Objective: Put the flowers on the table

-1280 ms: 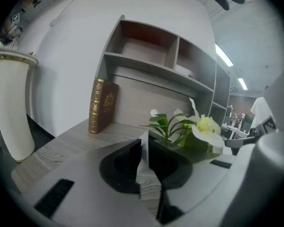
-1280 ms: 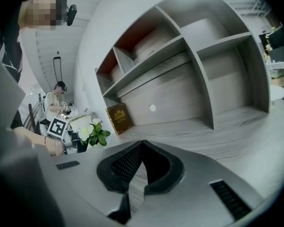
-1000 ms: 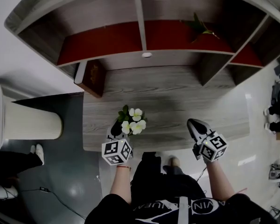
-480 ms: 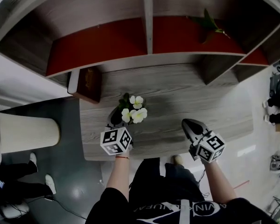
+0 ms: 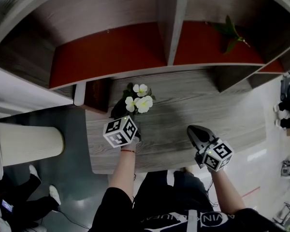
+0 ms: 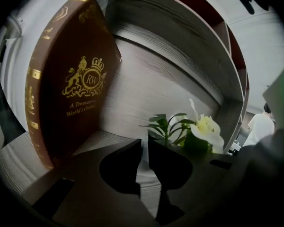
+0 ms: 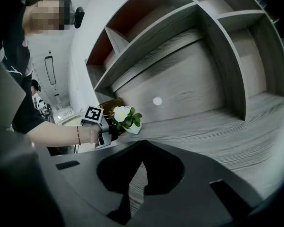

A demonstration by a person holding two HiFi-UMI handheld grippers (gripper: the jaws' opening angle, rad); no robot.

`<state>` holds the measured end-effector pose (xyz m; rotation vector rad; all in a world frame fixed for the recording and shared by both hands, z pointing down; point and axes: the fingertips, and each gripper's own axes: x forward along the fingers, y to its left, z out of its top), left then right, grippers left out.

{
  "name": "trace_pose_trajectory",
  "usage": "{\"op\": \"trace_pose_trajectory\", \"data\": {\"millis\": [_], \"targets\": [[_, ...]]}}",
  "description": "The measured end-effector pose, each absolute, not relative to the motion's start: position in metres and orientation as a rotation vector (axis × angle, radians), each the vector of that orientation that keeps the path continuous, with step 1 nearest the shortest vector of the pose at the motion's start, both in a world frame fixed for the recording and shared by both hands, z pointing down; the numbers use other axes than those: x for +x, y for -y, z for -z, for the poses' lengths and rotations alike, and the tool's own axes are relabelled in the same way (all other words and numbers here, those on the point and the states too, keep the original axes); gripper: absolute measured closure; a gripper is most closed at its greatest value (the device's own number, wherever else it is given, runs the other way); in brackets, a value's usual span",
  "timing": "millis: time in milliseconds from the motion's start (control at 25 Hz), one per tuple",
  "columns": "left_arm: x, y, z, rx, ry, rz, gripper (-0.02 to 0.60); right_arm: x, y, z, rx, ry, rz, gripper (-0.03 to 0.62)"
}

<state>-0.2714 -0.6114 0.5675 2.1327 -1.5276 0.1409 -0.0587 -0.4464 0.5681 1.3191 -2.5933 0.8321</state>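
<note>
White flowers with green leaves stand in a small white pot, close over the grey wooden table near its left end. My left gripper is shut on the pot's rim and carries it; in the left gripper view the blooms show just right of the jaws. Whether the pot touches the tabletop I cannot tell. The right gripper hovers over the table's front right part, shut and empty. From there I see the left gripper and flowers to the left.
A brown book with gold print leans upright just left of the flowers. A curved shelf unit with red backing rises behind the table; a green sprig lies on it. A white ribbed bin stands on the floor, left.
The left gripper has carried the flowers farther in over the table, toward the shelf and the book. The right gripper has moved forward a little, still shut.
</note>
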Motion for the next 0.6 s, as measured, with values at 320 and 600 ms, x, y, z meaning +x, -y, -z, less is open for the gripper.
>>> {"op": "trace_pose_trajectory", "data": {"millis": [320,600], "targets": [[-0.264,0.636,-0.577,2.089,1.516,-0.139,0.532,-0.069,0.452,-0.567,1.337,2.597,-0.826,0.583],[-0.273,0.641,-0.583,2.002,1.508,-0.101,0.532,-0.076,0.455,-0.567,1.345,2.597,-0.836,0.583]]}}
